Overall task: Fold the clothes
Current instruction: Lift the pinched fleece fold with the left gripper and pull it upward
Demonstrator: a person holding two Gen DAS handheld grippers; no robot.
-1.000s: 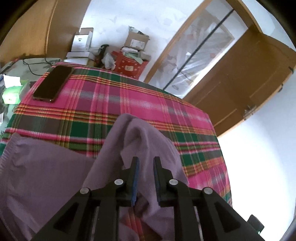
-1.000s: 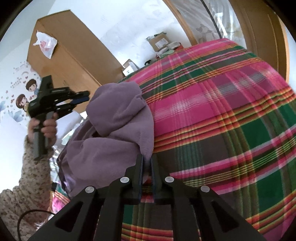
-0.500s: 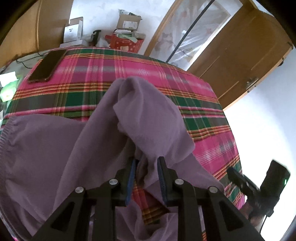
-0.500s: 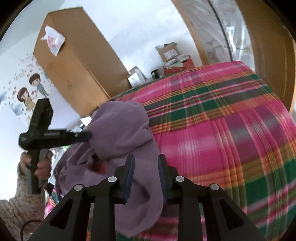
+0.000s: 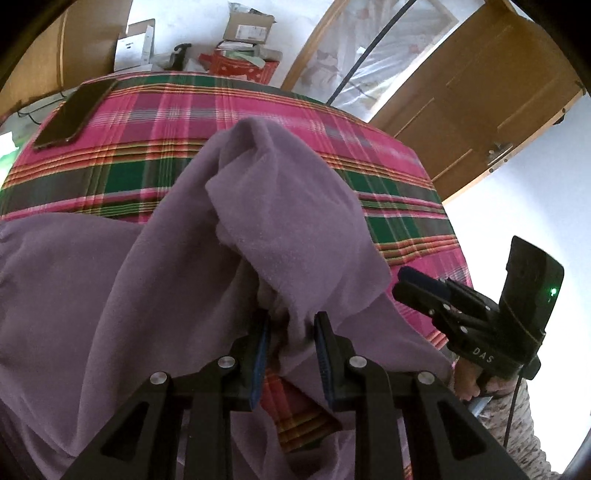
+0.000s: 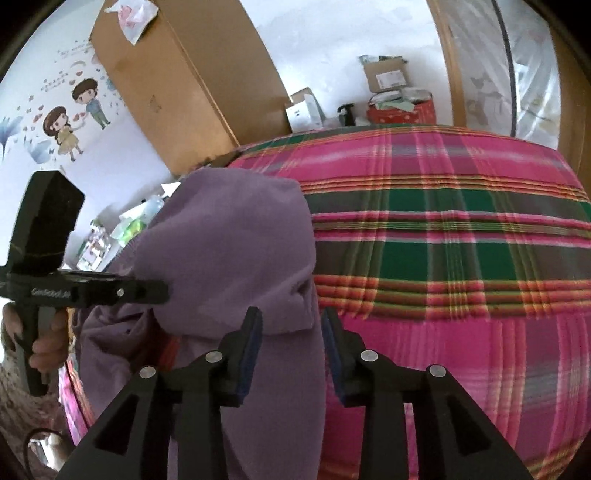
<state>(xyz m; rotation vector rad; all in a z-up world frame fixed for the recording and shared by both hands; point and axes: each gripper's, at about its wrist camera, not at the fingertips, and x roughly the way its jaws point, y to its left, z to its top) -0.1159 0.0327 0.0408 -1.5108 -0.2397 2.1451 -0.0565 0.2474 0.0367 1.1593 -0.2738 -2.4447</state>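
Note:
A purple garment (image 5: 277,206) lies bunched and partly folded over on the pink and green plaid tablecloth (image 5: 147,122). My left gripper (image 5: 291,350) is open, and a hanging fold of the garment sits between its blue pads without being pinched. In the right wrist view the garment (image 6: 229,240) rises as a heap at the left, and the left gripper (image 6: 164,291) points into its side. My right gripper (image 6: 290,343) is open above the garment's near edge. From the left wrist view the right gripper (image 5: 400,282) stands just off the garment's right edge.
A dark phone (image 5: 74,112) lies at the table's far left corner. Cardboard boxes (image 5: 247,29) and a red box stand behind the table, with a wooden door (image 5: 480,92) at the right. A tall wooden cupboard (image 6: 177,81) stands at the left. A hand (image 6: 44,343) holds each gripper's handle.
Both grippers have opened: the right one was shut on the garment's edge and has let it go. Both rose and drew back, and the garment now lies heaped further over itself.

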